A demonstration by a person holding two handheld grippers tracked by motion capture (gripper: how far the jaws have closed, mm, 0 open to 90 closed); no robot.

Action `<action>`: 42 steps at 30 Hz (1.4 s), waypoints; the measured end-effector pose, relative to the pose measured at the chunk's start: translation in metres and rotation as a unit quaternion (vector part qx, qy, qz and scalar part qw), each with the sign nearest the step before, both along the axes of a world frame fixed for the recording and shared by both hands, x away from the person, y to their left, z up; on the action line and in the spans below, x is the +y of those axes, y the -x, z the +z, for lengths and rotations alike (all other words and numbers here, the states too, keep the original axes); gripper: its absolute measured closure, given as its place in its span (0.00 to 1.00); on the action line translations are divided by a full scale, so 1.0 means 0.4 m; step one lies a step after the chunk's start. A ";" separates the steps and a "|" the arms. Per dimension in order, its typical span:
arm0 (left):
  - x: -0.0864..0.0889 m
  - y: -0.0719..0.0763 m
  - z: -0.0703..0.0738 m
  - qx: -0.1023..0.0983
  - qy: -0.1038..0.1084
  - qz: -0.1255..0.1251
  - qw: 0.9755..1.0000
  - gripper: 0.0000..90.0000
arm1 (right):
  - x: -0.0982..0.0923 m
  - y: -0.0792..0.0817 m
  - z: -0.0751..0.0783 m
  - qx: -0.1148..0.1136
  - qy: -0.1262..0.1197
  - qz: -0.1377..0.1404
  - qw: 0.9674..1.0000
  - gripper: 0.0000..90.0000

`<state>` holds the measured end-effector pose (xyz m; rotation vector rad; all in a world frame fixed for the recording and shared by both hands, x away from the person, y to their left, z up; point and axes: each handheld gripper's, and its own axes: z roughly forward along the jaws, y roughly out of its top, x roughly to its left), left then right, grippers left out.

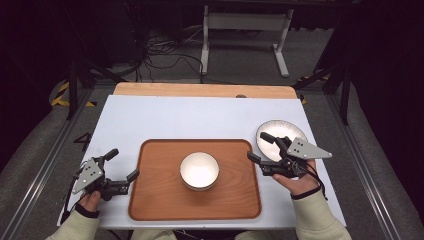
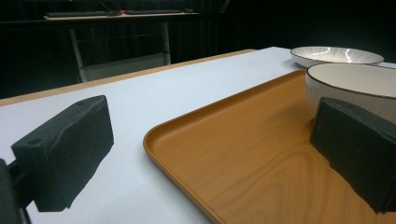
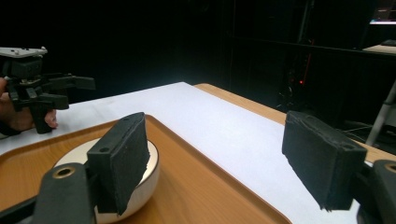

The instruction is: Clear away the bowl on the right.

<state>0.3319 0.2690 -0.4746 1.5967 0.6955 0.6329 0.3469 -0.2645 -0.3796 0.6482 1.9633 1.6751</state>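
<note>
A white bowl (image 1: 199, 171), apparently empty, sits mid-tray (image 1: 150, 200) on the white surface (image 1: 190, 117); a plate (image 1: 295, 131) lies beside the tray. Left gripper (image 1: 121, 165) and right gripper (image 1: 260, 147) hover with jaws released, holding nothing.

You face a white-topped desk (image 1: 200, 117) with a wooden far edge, standing on grey carpet (image 1: 240, 65) in a dark room; beyond it, black cables (image 1: 160, 50) sprawl beside a white desk frame (image 1: 245, 30), with metal rails (image 1: 45, 155) flanking you.
</note>
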 end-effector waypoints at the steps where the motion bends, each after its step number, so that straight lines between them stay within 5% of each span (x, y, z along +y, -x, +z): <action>1: 0.000 0.000 0.000 0.000 0.000 0.000 1.000 0.00 | -0.004 0.003 -0.001 -0.001 0.001 -0.002 1.000 0.25; 20: 0.000 0.000 0.000 0.000 0.000 0.000 1.000 0.00 | -0.062 0.053 -0.075 -0.030 -0.009 -0.035 0.999 0.22; 42: 0.000 0.000 0.000 0.000 -0.001 0.000 1.000 0.00 | -0.102 0.049 -0.177 0.011 -0.029 -0.063 0.998 0.20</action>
